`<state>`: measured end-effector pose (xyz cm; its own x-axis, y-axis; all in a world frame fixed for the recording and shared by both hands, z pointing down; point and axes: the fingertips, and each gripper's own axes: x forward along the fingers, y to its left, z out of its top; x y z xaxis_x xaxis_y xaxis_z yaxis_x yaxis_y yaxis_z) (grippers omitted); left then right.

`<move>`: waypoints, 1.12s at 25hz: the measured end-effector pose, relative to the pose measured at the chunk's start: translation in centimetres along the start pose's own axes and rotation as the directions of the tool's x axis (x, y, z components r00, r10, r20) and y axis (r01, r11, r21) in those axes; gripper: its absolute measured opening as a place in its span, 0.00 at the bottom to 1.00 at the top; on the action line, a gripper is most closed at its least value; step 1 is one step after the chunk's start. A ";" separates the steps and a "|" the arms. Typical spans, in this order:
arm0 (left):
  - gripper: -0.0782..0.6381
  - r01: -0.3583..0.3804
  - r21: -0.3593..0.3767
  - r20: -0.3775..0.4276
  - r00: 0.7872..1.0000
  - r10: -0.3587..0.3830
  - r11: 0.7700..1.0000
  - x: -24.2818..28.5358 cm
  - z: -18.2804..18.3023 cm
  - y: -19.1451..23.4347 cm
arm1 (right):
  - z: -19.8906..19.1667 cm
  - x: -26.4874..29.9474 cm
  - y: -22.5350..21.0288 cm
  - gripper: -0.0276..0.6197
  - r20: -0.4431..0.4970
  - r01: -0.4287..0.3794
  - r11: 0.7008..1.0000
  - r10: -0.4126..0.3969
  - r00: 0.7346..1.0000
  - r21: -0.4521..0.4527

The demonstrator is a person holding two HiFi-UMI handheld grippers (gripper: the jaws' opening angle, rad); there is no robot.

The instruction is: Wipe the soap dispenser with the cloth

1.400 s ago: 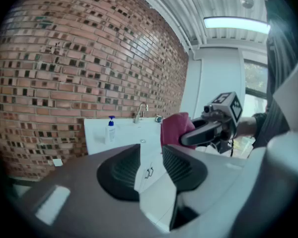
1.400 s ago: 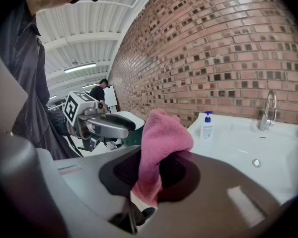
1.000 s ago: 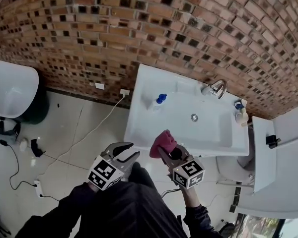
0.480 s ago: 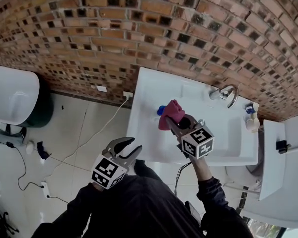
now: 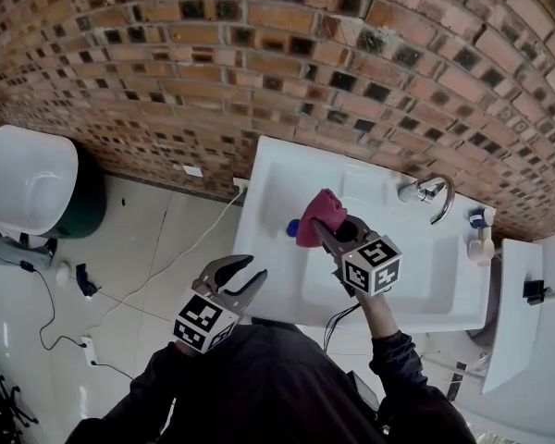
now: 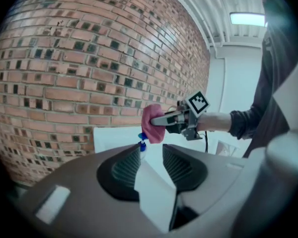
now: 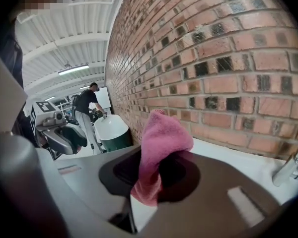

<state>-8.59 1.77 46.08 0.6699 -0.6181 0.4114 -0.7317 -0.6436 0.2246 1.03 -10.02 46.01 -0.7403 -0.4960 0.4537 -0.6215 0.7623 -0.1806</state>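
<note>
A white sink [image 5: 398, 289] is fixed to the brick wall. The soap dispenser [image 5: 293, 228] with a blue pump stands at the sink's left rim, mostly hidden behind the pink cloth [image 5: 319, 215]. My right gripper [image 5: 324, 231] is shut on that cloth and holds it right against the dispenser's top. In the left gripper view the cloth [image 6: 151, 125] hangs just above the blue pump [image 6: 141, 142]. The cloth [image 7: 161, 152] fills the right gripper view. My left gripper [image 5: 240, 276] hovers at the sink's front left edge, shut and empty.
A chrome tap [image 5: 430, 192] stands at the back of the sink, and small bottles [image 5: 481, 239] sit at its right end. A white round tank [image 5: 23, 178] is to the left. Cables [image 5: 37, 294] lie on the tiled floor. A person [image 7: 87, 105] stands far off.
My right gripper has carried the cloth from the sink's front edge in over the basin to the dispenser. My left gripper has come forward to the sink's front edge.
</note>
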 end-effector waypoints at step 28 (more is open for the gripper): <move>0.31 -0.007 0.078 -0.174 0.985 0.021 0.997 4.5 -1.1 1.5 | -17.4 6.1 2.7 0.15 -0.004 -0.085 0.632 0.139 0.990 0.771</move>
<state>-6.77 -1.50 49.24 0.6226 -0.5431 0.5634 -0.7244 -0.6723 0.1524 -0.75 -3.80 63.46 -0.8184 -0.3835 0.4280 -0.5269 0.2033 -0.8253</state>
